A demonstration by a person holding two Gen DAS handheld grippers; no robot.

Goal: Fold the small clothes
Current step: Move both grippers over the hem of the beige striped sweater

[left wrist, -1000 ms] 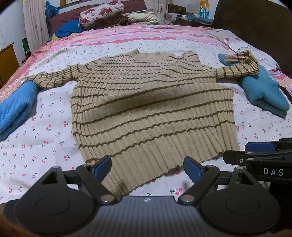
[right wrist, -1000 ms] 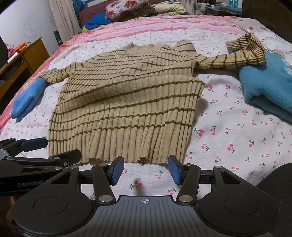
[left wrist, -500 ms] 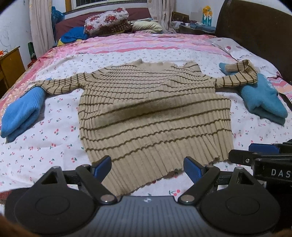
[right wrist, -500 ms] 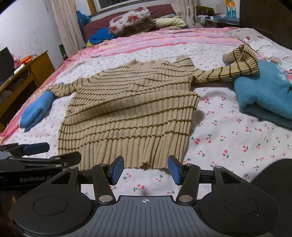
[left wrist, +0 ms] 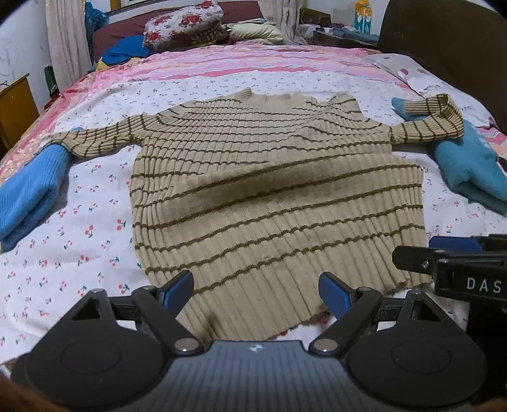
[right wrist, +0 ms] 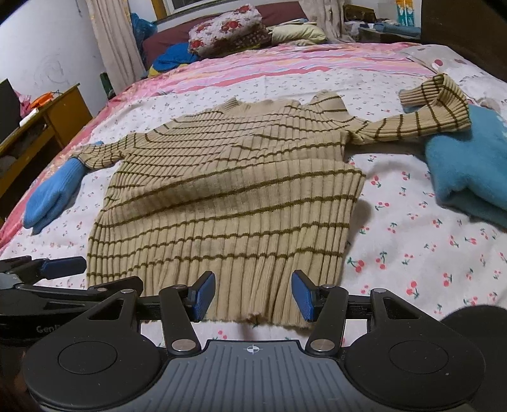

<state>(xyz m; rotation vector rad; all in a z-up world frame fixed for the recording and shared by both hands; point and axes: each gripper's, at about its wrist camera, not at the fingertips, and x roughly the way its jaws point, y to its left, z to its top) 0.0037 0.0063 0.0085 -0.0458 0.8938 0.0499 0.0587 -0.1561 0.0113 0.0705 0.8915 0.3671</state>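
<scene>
A tan ribbed sweater with brown stripes [left wrist: 269, 190] lies flat on the bed, hem towards me, sleeves spread; it also shows in the right wrist view [right wrist: 228, 202]. Its right sleeve [left wrist: 434, 123] is bent back over a folded teal garment [left wrist: 465, 168]. Its left sleeve end lies on a folded blue garment [left wrist: 28, 193]. My left gripper [left wrist: 256, 290] is open, just above the hem at its left part. My right gripper [right wrist: 253, 293] is open over the hem at its right part. Each gripper shows at the edge of the other's view.
The bed has a white cherry-print sheet [left wrist: 79, 247] and a pink striped cover [left wrist: 237, 63] further back. Pillows and a floral cushion [left wrist: 183, 25] lie at the far end. A wooden desk [right wrist: 47, 120] stands left of the bed, a dark headboard [left wrist: 443, 38] at the right.
Both grippers have risen and drawn slightly back, then come forward over the hem. The sweater has not moved. Both stay open.
</scene>
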